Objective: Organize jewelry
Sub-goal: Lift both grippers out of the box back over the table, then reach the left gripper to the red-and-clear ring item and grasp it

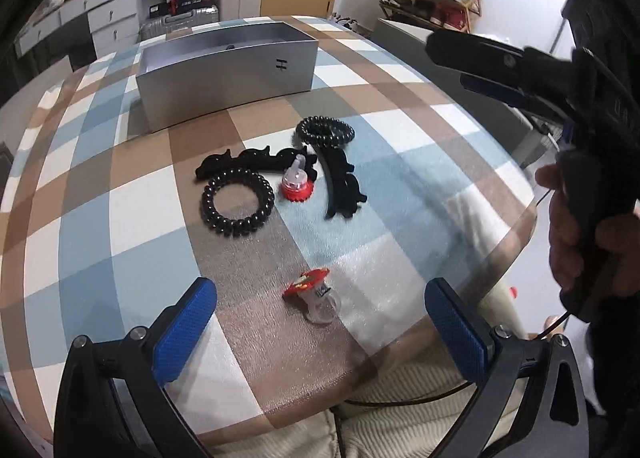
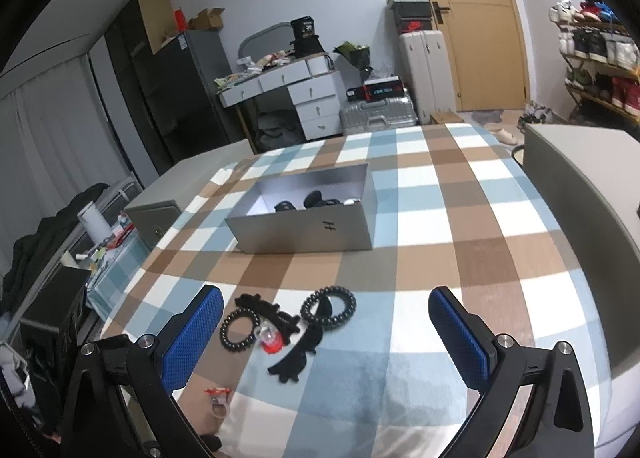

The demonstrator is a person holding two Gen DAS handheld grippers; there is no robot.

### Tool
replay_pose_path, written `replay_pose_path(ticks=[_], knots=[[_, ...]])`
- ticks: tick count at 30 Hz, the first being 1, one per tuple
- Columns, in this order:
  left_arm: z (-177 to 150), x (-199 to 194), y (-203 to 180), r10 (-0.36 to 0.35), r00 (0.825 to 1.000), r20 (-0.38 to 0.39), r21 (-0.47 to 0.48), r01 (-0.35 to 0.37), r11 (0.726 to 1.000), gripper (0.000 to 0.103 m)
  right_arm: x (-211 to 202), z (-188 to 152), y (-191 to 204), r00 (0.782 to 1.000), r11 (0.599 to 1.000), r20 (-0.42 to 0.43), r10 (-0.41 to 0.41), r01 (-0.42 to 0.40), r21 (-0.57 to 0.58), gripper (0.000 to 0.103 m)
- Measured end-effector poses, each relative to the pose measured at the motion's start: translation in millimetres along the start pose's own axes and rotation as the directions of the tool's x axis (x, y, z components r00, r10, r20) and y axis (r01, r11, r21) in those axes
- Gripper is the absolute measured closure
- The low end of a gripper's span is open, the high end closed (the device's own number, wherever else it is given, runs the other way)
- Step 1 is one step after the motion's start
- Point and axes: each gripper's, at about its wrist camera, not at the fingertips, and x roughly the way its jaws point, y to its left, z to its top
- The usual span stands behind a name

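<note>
- Box (image 2: pixel 308 232): open-topped and grey, it stands toward the far side of the checked surface (image 1: pixel 400 193). Seen from the left wrist, its front wall hides the inside. The right wrist view looks in and shows several dark items (image 2: pixel 308 199) against the near wall, too small to identify.
- Loose pieces, mid-surface: two black coil ties, one nearer (image 1: pixel 239 203) and one farther (image 1: pixel 325 131). Two black clips lie between them, one lengthwise (image 1: pixel 256 161), one curved (image 1: pixel 340 185) and passing under the far tie. A red-based clear piece (image 1: pixel 297 183) stands upright, touching the clips.
- A second red-and-clear piece (image 1: pixel 314 298) lies tipped over, alone, near the front edge. In the right wrist view it is partly cut off behind a blue pad.
- Left hand-held gripper (image 1: pixel 320 322): fingers spread wide and empty, flanking the tipped piece without contact.
- Right hand-held gripper (image 2: pixel 326 334): fingers wide apart, empty, above the cluster. In the left view it shows only side-on, so the gap is hard to judge.
- Bare cloth lies right of the cluster, out to the rounded right edge.
</note>
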Motion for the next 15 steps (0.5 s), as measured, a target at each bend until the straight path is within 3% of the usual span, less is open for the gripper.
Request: replay_pose_path(ticks=[6, 9, 11, 15], knots=[[-2, 2, -3, -0.006, 1.0, 0.004, 0.015, 0.006, 1.0, 0.006, 3, -5, -4, 1.0, 1.0, -0.022, 0.0, 0.0, 0.023, 0.0], [-1, 8, -4, -0.001, 1.0, -0.03, 0.029, 0.001, 1.0, 0.016, 5, -6, -5, 1.0, 1.0, -0.031, -0.003, 0.004, 0.027, 0.0], [-2, 12, -4, -0.009, 0.999, -0.047, 0.036, 0.011, 0.999, 0.035, 5, -6, -5, 0.999, 1.0, -0.033, -0.005, 0.006, 0.029, 0.0], [-1, 14, -1, -0.012, 0.999, -0.052, 0.025, 0.013, 1.0, 0.05, 5, -7, -5, 0.999, 0.999, -0.036, -0.007, 0.008, 0.031, 0.0]])
